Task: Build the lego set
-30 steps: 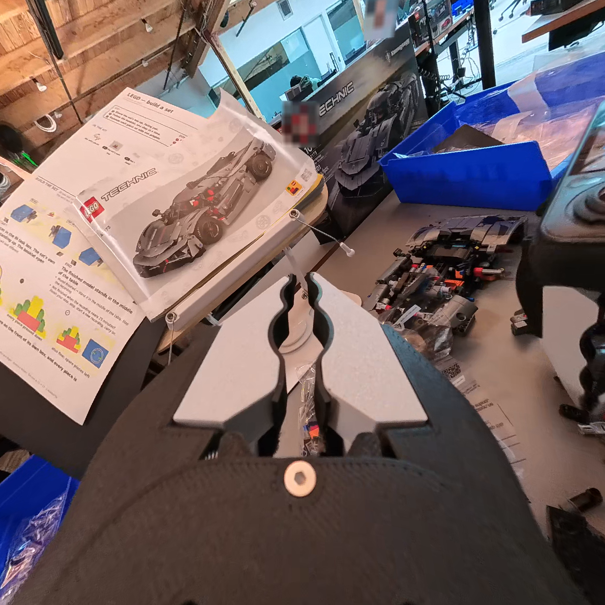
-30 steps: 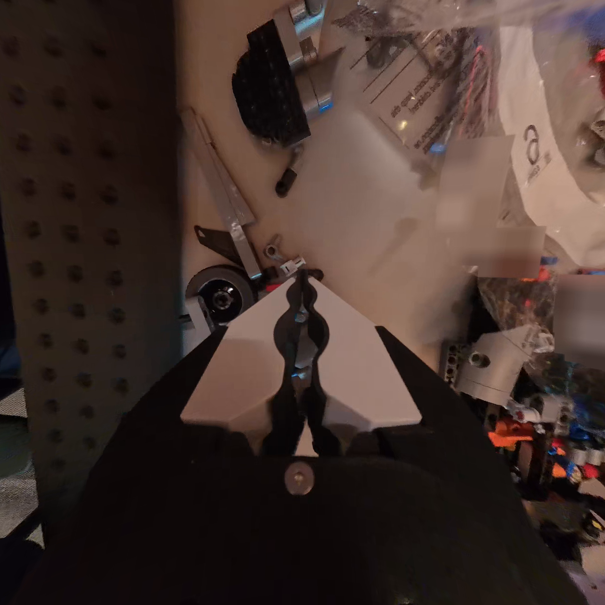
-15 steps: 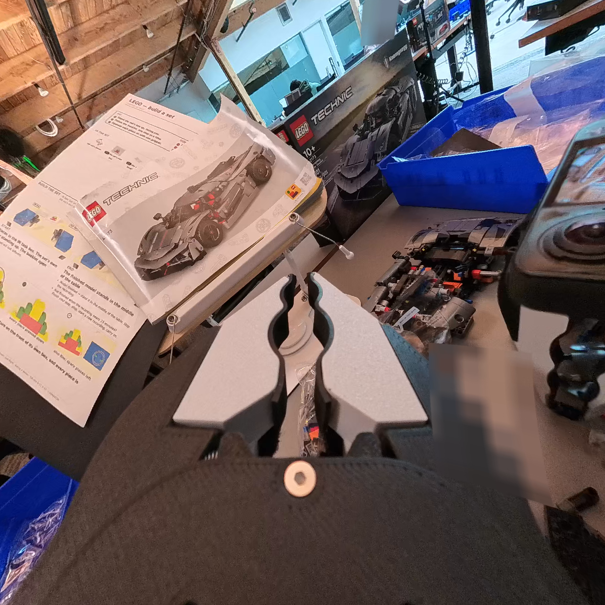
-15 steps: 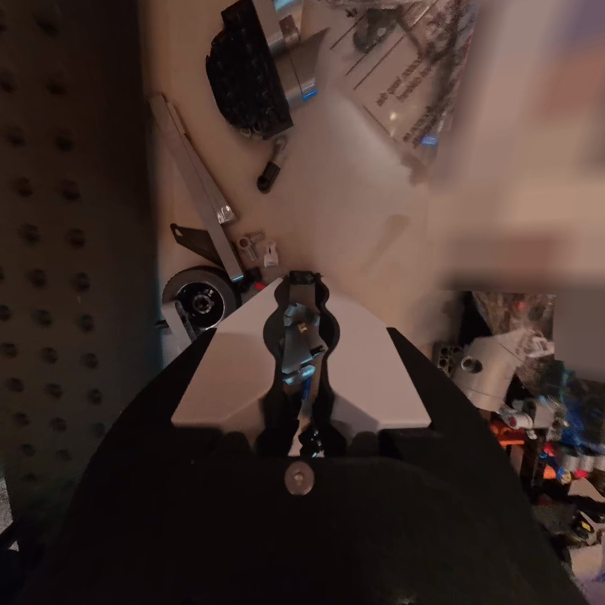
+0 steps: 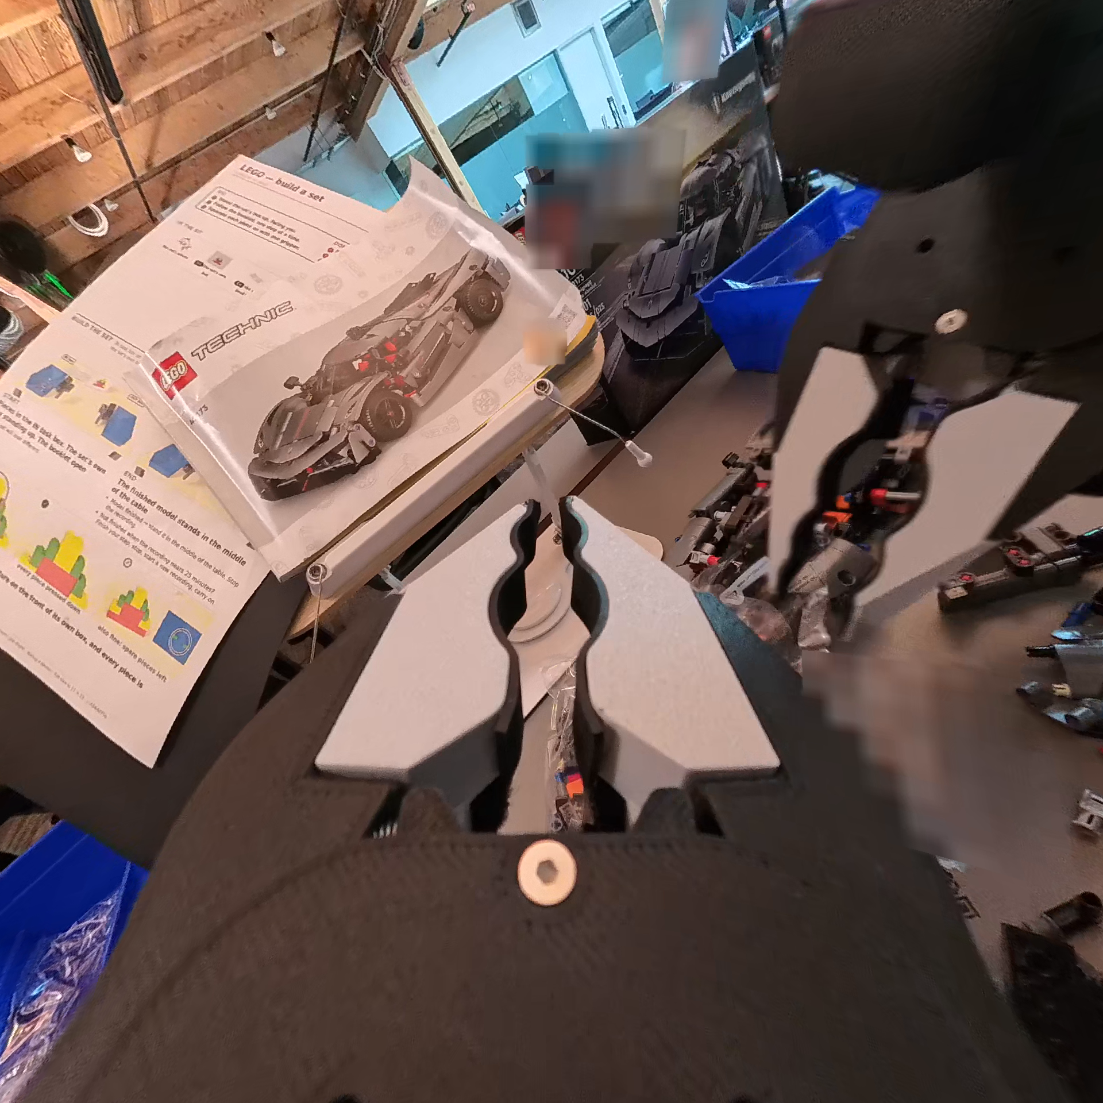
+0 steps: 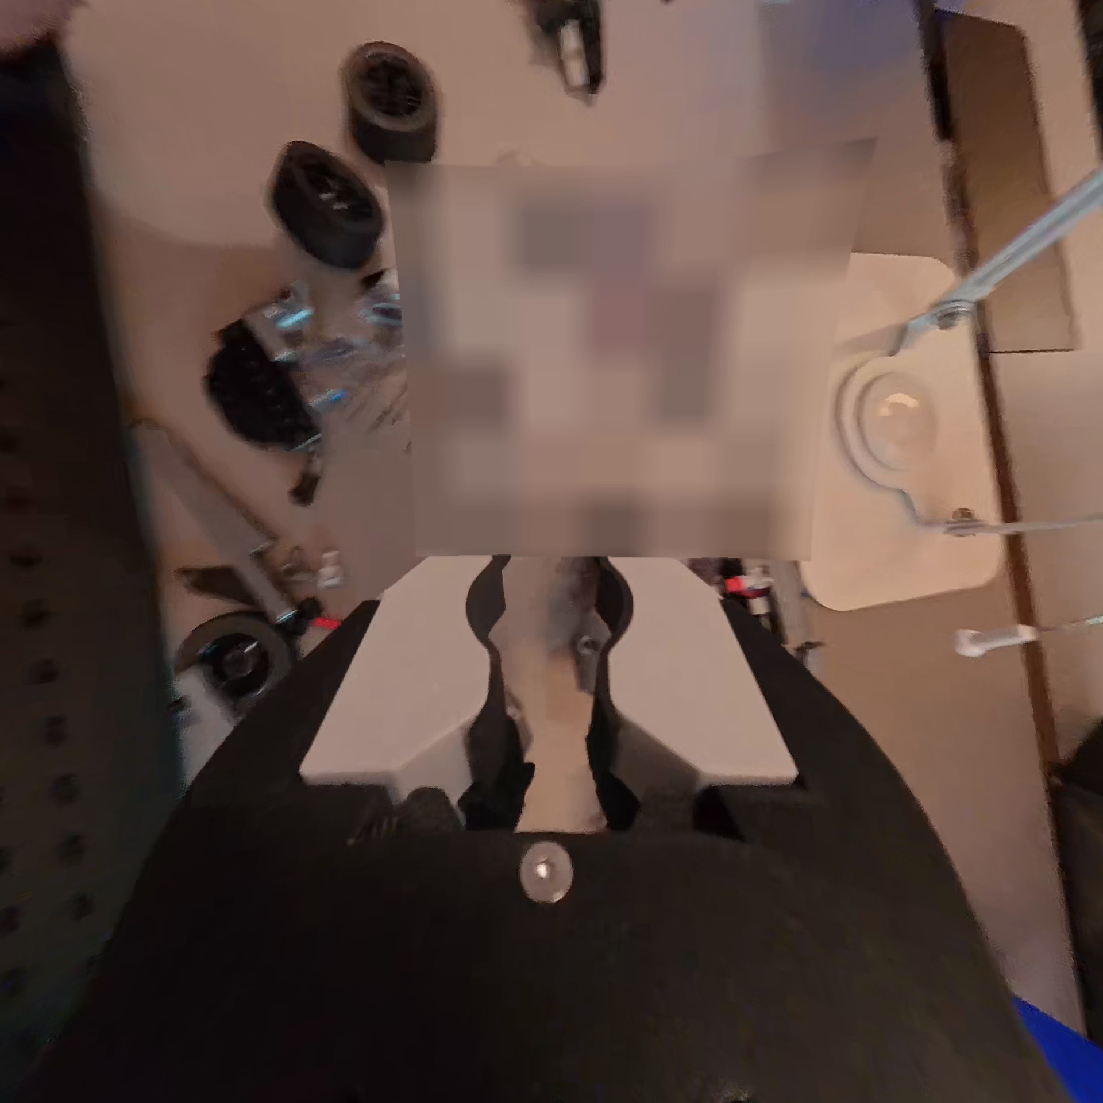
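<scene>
The right tongs (image 5: 815,597) are swinging in from the side and opening wider than a moment ago. They are now pointing down over the half-built car (image 5: 731,513). A small grey bit (image 6: 588,650) is sitting by one finger, and I cannot tell if it is held. The left tongs (image 5: 549,507) are staying put, open just a crack, holding nothing. The car is lying ahead and to the right of the left tongs, so the right tongs are nearer.
</scene>
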A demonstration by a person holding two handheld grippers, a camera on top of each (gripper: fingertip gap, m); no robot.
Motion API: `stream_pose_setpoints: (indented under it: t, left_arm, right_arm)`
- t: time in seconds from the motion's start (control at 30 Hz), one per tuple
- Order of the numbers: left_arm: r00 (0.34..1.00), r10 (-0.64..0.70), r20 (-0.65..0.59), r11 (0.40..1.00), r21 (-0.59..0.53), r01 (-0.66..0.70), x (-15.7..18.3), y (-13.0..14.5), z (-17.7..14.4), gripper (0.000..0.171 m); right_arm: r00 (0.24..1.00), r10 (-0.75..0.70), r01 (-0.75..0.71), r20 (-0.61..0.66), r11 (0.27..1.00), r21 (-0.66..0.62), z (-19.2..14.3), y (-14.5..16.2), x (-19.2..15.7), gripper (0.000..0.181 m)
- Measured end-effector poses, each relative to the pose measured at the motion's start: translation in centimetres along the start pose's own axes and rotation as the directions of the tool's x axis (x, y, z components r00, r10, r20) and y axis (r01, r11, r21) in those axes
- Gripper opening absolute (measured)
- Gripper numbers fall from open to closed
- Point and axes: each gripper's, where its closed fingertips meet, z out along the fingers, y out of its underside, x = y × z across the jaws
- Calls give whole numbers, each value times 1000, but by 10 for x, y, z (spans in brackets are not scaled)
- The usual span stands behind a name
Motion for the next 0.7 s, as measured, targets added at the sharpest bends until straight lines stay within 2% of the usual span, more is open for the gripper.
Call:
stream_pose_setpoints:
  t: [0.07, 0.13, 0.23, 0.33, 0.4, 0.5, 0.6, 0.7]
  left_arm:
    - [1000, -6, -2, 1000, 7, 6, 0, -2, 0, 5]
    - [1000, -1, -5, 1000, 11, 1, 2, -4, 0, 5]
    - [1000, 13, -13, 1000, 2, -13, 6, -4, 2, 5]
    - [1000, 11, -11, 1000, -1, -11, 6, -2, 2, 5]
    - [1000, 3, -7, 1000, -1, -3, 4, -1, 2, 5]
    - [1000, -2, -9, 1000, 0, 2, 3, -1, 2, 6]
    - [1000, 4, -5, 1000, 2, -4, 3, -2, 2, 6]
    - [1000, -3, -3, 1000, 5, 3, 2, -2, 1, 6]
  right_arm:
    - [986, -8, 12, 166, 1000, -21, -1, 11, -37, 15]
    - [971, -8, 30, 238, 996, -89, 9, 27, -62, 17]
    - [966, -34, 79, 258, 983, -168, 30, 47, -82, 19]
    - [949, 0, 56, 316, 985, -166, 39, 48, -97, 18]
    - [951, -1, 62, 309, 980, -187, 43, 51, -97, 6]
    - [959, -23, 77, 283, 980, -183, 40, 50, -93, 5]
    - [964, -31, 57, 265, 994, -91, 20, 29, -80, 6]
    - [988, -14, 10, 153, 1000, 22, -2, -2, -42, 5]
